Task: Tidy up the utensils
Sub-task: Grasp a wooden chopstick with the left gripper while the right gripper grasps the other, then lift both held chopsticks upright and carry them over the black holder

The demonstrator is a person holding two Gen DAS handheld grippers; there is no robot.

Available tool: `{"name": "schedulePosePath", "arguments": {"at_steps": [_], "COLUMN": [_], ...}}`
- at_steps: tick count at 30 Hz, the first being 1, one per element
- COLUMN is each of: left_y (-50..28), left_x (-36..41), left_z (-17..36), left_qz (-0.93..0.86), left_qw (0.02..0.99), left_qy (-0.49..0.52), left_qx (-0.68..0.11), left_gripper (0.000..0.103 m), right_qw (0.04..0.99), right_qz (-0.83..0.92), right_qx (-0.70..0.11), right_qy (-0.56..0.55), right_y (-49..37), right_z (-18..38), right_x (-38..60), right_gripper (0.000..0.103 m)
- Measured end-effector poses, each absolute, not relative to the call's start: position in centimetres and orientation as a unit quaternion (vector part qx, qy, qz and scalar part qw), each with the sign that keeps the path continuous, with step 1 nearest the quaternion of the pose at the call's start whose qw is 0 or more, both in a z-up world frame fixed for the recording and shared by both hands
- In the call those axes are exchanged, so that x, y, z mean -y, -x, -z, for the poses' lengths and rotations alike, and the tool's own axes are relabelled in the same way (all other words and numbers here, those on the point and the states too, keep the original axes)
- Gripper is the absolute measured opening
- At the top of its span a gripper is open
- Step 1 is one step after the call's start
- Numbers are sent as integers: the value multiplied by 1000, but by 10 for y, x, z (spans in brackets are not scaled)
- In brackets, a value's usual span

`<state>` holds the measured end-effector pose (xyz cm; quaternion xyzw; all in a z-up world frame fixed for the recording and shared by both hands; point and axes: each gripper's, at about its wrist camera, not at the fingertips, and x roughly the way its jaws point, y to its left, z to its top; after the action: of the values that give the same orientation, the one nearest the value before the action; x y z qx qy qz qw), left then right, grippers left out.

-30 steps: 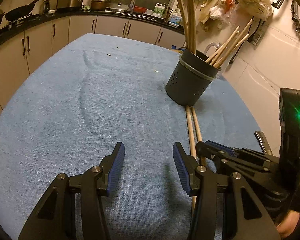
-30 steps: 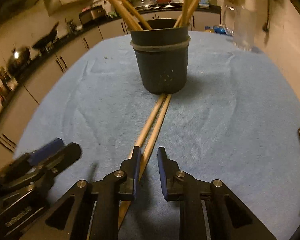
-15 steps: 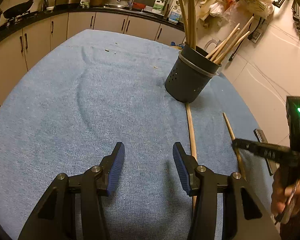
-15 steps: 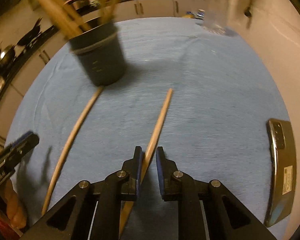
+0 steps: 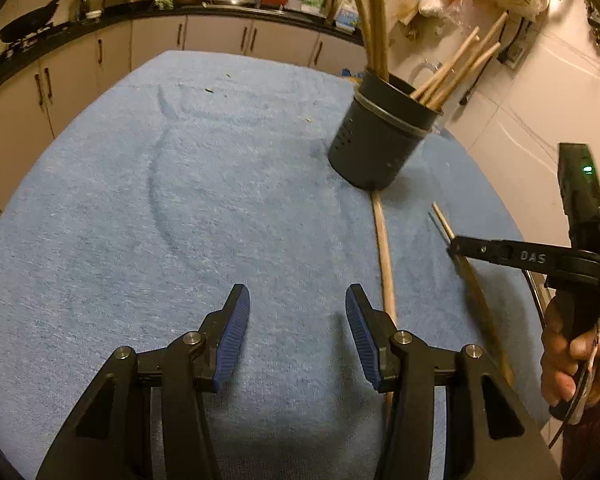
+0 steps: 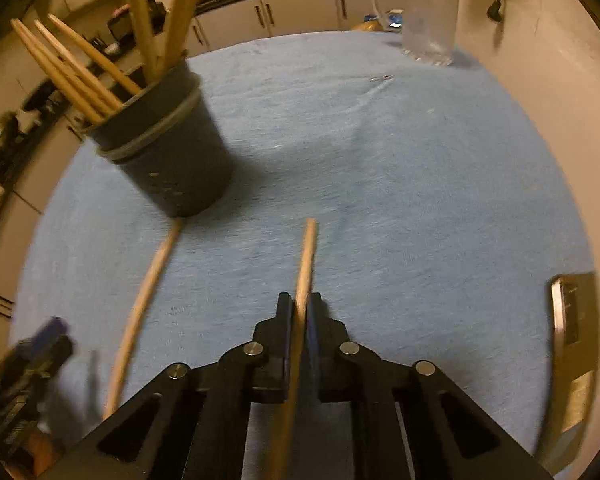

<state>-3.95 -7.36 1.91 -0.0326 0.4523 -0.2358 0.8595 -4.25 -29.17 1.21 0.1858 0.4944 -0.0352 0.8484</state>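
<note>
A dark perforated utensil holder (image 5: 376,152) (image 6: 167,168) stands on the blue cloth with several wooden chopsticks upright in it. My right gripper (image 6: 298,308) (image 5: 454,250) is shut on one wooden chopstick (image 6: 306,264) (image 5: 444,224), which points forward to the right of the holder. A second chopstick (image 5: 384,256) (image 6: 147,292) lies on the cloth, its far end touching the holder's base. My left gripper (image 5: 295,320) stands open over bare cloth just left of that lying chopstick, with nothing between its fingers.
A clear glass mug (image 6: 432,12) stands at the table's far right corner. A phone (image 6: 572,344) lies at the right edge by the wall. A person's hand (image 5: 572,352) holds the right gripper. Kitchen cabinets (image 5: 219,40) run beyond the table.
The right gripper carried one chopstick to the right, away from its partner, and its jaws closed tight on it. The left gripper stayed in place, still open.
</note>
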Motion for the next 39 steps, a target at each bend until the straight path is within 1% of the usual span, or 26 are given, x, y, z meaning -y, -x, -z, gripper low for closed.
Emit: {"name": "schedulePosePath", "arguments": {"at_steps": [5,10,11,12,13,15,17,20,21,22,25,28,35,39], "left_y": [38,22,18,15,11,2,-4,-7,-7,-7,-2,4,34,50], "left_x": [99,145,156,163,171,182,191,202,204,205,205,192,143,120], "left_z": [-34,-34,-32,-30,-28,-22,-16,-14,-14,-13,-13,-19,-73,-101], "left_qz": [260,280,274,269,266,259,250,242,241,238,238,249,256,253], "left_qw": [848,817,817,815,812,807,802,808,808,810,815,820,867,888], "left_qy": [10,-27,-42,-54,-62,-74,-81,-95,-96,-99,-101,-76,-25,-5], "left_qx": [-462,-504,-506,-510,-515,-526,-536,-528,-528,-527,-518,-510,-426,-383], "left_gripper": [49,47,44,38,36,25,20,14,8,7,7,7,7,7], "right_qw": [882,901,902,903,904,906,906,906,907,906,905,907,924,939], "right_qz": [17,10,9,8,8,9,7,7,8,8,4,2,-12,-20], "right_qx": [-432,-391,-387,-382,-378,-371,-369,-366,-365,-364,-363,-357,-320,-280], "right_qy": [-187,-189,-192,-196,-198,-203,-209,-212,-212,-213,-220,-222,-211,-200], "right_y": [67,90,91,92,94,98,100,100,100,99,98,101,111,122], "right_z": [-41,-64,-65,-68,-70,-71,-71,-69,-68,-67,-66,-69,-86,-103], "right_x": [284,284,285,288,290,292,297,303,304,306,307,306,290,277], "right_gripper": [7,7,7,7,7,7,7,7,7,7,7,7,7,7]}}
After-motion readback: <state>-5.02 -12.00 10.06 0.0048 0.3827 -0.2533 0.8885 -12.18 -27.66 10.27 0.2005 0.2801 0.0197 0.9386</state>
